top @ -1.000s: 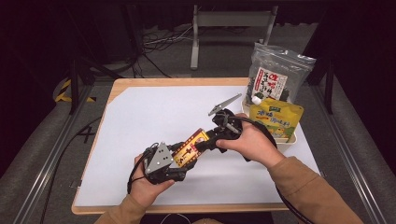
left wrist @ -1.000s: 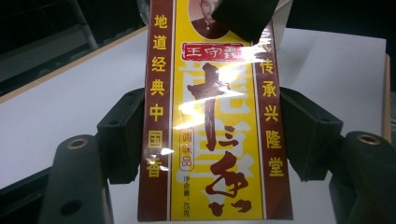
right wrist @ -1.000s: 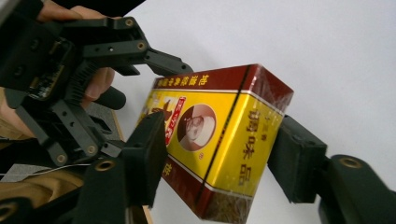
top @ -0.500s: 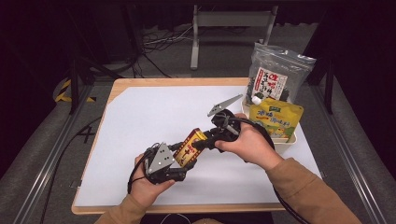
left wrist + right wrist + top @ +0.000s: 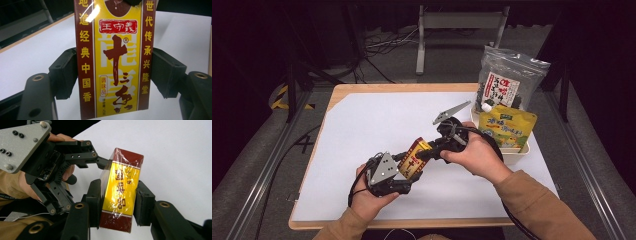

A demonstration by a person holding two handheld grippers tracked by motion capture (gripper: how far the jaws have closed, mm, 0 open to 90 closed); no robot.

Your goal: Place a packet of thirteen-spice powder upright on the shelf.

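A yellow and dark red box [image 5: 414, 159] with Chinese print hangs above the white mat, held from both ends. My left gripper [image 5: 408, 172] comes in from the lower left. In the left gripper view its pads [image 5: 63, 75] press both long sides of the box [image 5: 115, 62], so it is shut on it. From the right, my right gripper [image 5: 426, 151] has just been closing its jaws with the box between them. In the right gripper view its pads [image 5: 95, 197] sit against both sides of the box [image 5: 120, 192].
A white bin [image 5: 512, 157] at the table's right edge holds a yellow pouch [image 5: 507, 127] and a dark bag [image 5: 507, 82] with a red and white label. The white mat [image 5: 377, 120] covers the wooden table [image 5: 402, 88]. A metal stand [image 5: 457, 22] stands behind.
The right gripper's jaws have closed in on the box's far end. The left hand and the box have barely moved.
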